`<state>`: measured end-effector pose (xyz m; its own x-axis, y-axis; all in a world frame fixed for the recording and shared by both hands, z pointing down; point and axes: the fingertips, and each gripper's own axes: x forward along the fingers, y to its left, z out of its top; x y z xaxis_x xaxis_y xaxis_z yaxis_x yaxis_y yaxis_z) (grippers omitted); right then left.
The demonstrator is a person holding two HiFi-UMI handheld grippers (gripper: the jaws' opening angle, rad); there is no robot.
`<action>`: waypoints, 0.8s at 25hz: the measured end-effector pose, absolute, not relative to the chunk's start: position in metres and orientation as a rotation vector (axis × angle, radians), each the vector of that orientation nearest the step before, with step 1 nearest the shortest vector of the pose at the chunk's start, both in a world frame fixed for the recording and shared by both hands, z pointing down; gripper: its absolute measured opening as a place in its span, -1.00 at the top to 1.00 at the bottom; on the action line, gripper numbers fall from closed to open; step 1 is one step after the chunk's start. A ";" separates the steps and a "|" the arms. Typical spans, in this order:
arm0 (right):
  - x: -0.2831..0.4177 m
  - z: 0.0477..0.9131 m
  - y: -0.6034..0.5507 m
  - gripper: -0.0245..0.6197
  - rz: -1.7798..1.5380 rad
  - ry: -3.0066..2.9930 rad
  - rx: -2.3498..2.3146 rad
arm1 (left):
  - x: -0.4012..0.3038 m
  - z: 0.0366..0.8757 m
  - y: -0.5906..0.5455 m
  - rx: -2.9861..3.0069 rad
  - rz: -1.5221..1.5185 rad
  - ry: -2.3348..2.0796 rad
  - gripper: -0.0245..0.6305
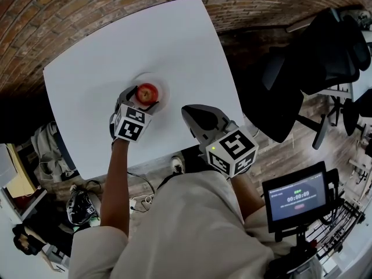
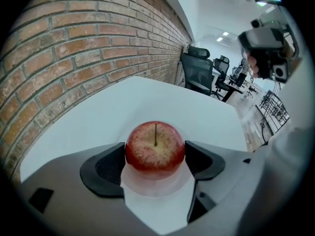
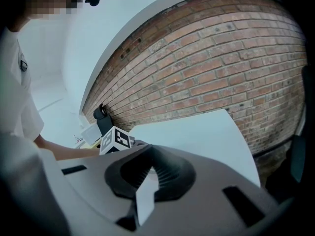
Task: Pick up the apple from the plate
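Head view: red apple sitting on a white plate, which lies on the white worktop toward the person's side of it. The left gripper reaches over the near rim of the plate, one of its jaws on each side of the fruit. Left gripper view: the apple fills the space between the two dark pads, stem upward. Each pad appears to touch its flank, so the jaws read as clenched on the apple rather than merely bracketing it. The plate shows directly beneath the fruit with no gap visible, which suggests the apple has not left the plate. The right gripper hangs beside the plate on the person's right, clear of its rim and well apart from the apple. Right gripper view: the jaws of the right gripper are drawn together with nothing between them, only a sliver of worktop showing below the pads. It takes no part in the task at this stage. Progress, as a judgement: approach and closure on the apple look complete. The lift clear of the plate remains to be done. Whether the grip is firm enough to carry the fruit cannot be told from these views.
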<state>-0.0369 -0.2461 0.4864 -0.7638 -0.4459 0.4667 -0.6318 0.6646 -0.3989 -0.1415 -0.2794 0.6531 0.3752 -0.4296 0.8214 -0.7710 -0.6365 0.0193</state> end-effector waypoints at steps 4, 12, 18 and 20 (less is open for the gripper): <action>-0.036 0.486 -0.245 0.92 0.792 -2.551 0.856 | -0.141 0.653 -0.281 2.242 1.183 -1.057 -0.21; -0.032 0.487 -0.242 0.92 0.797 -2.548 0.857 | -0.137 0.654 -0.281 2.264 1.223 -1.048 -0.20; -0.035 0.487 -0.240 0.92 0.794 -2.551 0.854 | -0.136 0.656 -0.282 2.283 1.229 -1.042 -0.20; -0.035 0.486 -0.240 0.92 0.793 -2.552 0.852 | -0.135 0.656 -0.282 2.295 1.230 -1.042 -0.20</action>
